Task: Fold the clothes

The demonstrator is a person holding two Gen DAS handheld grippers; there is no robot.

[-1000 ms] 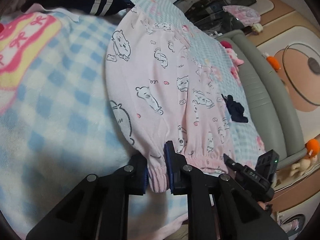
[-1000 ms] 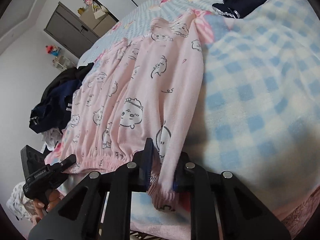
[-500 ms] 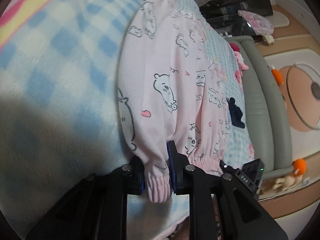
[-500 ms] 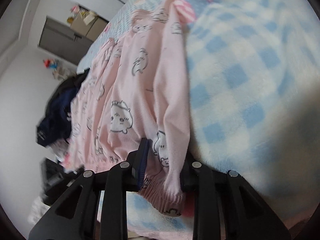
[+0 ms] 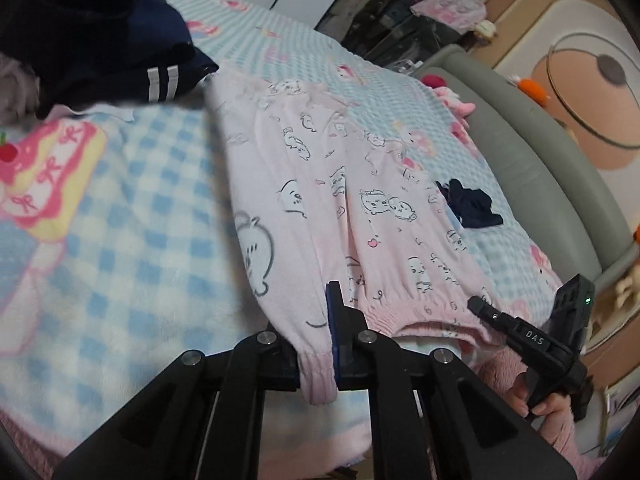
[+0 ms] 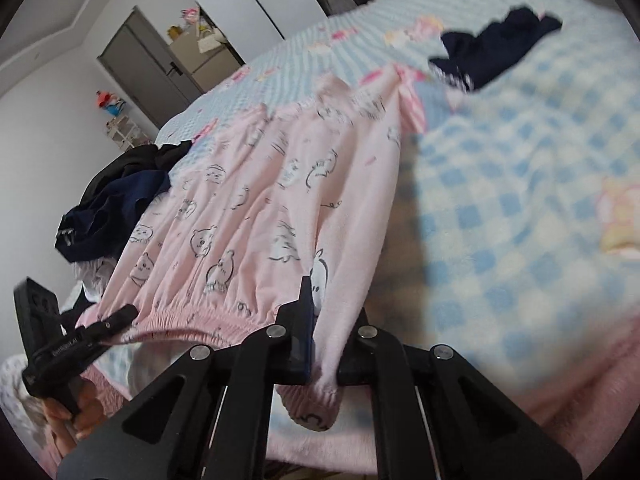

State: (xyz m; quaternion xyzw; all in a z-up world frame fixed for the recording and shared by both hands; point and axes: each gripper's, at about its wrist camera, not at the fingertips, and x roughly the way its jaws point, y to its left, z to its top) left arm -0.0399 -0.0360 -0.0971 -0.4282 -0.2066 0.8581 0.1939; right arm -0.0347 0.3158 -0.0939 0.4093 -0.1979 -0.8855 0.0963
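Pink fleece pyjama garment with cartoon animal print: one, spread lengthwise over the bed, its elastic hem raised at the near edge. Blue-and-white checked fleece blanket: one, under and left of the garment in the left wrist view. Dark navy clothes: two lots, a heap with two white stripes at the far left and a small crumpled piece on the light blue waffle bedspread to the right.

Grippers: two. Left gripper is clamped on one corner of the ribbed hem, cuff fabric bulging out below the blue pads. Right gripper is clenched on the opposite hem corner in the same way; from the left wrist view it shows at lower right, held by a hand in a pink sleeve. The hem hangs slack between the two grips.

Hard to make out: the garment's far end is motion-blurred in both views, so neckline or waistband cannot be told. Grey padded bed frame is cut off at the right rim. Shelf items by the grey door are too small to identify.
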